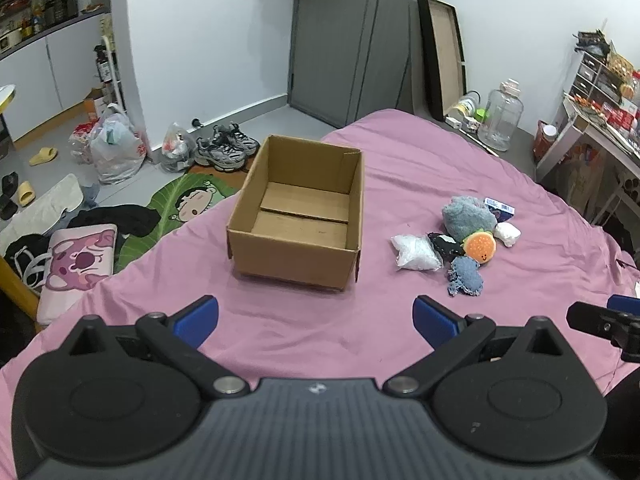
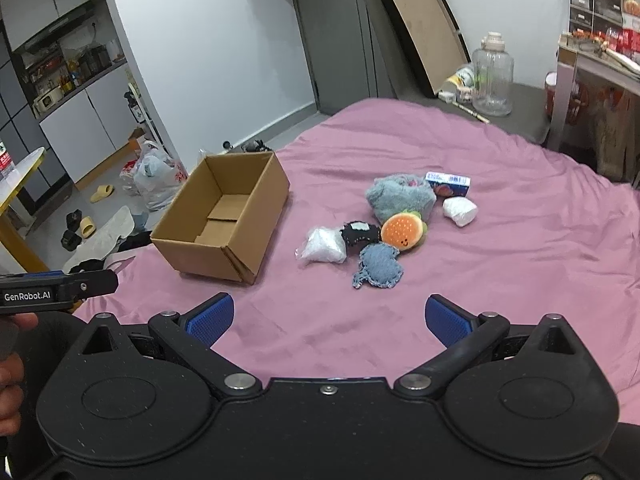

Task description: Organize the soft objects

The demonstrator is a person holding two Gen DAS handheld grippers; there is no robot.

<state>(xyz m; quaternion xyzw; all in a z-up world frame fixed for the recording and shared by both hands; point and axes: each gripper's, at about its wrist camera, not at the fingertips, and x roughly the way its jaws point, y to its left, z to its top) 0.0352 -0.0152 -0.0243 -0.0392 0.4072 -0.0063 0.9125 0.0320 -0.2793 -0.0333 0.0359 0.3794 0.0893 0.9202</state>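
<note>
An empty open cardboard box (image 1: 298, 216) (image 2: 224, 220) sits on the pink bed sheet (image 1: 320, 332). To its right lies a cluster of soft objects: a grey fluffy plush (image 2: 400, 196), an orange burger plush (image 2: 404, 232), a denim pouch (image 2: 378, 267), a black pouch (image 2: 360, 235), a white crinkled bag (image 2: 323, 246), a white wad (image 2: 460, 210) and a small carton (image 2: 448, 183). My left gripper (image 1: 316, 322) is open and empty, hovering before the box. My right gripper (image 2: 330, 320) is open and empty, short of the denim pouch.
The bed's left edge drops to a floor with a pillow (image 1: 76, 268), bags (image 1: 116, 148) and shoes (image 1: 226, 148). A clear water jug (image 2: 493, 80) and a desk (image 2: 592, 68) stand beyond the bed at right. The left gripper's side (image 2: 60, 290) shows at left.
</note>
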